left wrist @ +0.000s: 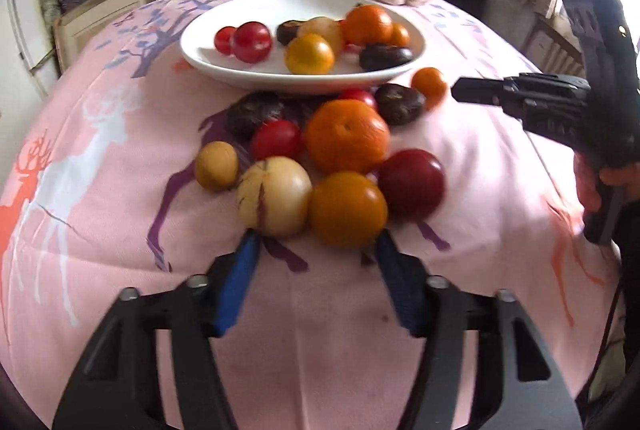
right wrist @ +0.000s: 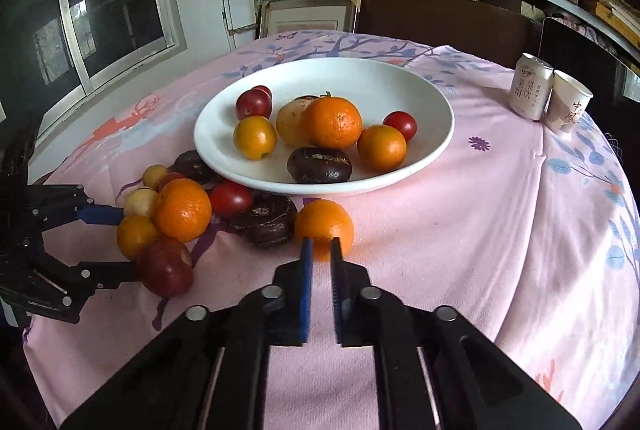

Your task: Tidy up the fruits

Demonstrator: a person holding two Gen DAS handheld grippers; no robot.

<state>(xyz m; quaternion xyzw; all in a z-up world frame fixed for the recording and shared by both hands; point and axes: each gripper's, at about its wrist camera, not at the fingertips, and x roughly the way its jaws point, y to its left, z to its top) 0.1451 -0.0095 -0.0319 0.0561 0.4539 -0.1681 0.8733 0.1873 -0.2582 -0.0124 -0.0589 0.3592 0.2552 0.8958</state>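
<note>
A white bowl [left wrist: 192, 48] [right wrist: 438, 146] on the pink cloth holds several oranges, red plums and dark fruits. Loose fruit lies in front of it. My left gripper [left wrist: 317, 240] [right wrist: 128, 244] is open, one tip at the near side of a pale round fruit [left wrist: 274, 196] and the other at a yellow-orange fruit [left wrist: 347, 208] [right wrist: 135, 236]. A red plum [left wrist: 412, 182] lies just right of them. My right gripper [right wrist: 321, 242] [left wrist: 460, 92] is shut with nothing between its pads. Its tips sit against the near side of a small orange [right wrist: 324, 224] [left wrist: 429, 86].
A drink can [right wrist: 530, 88] and a paper cup [right wrist: 568, 106] stand at the far right of the table. A large orange [left wrist: 346, 136], dark flat fruits [left wrist: 400, 102] and a small tan fruit [left wrist: 216, 166] crowd the pile. A hand [left wrist: 616, 178] holds the right gripper.
</note>
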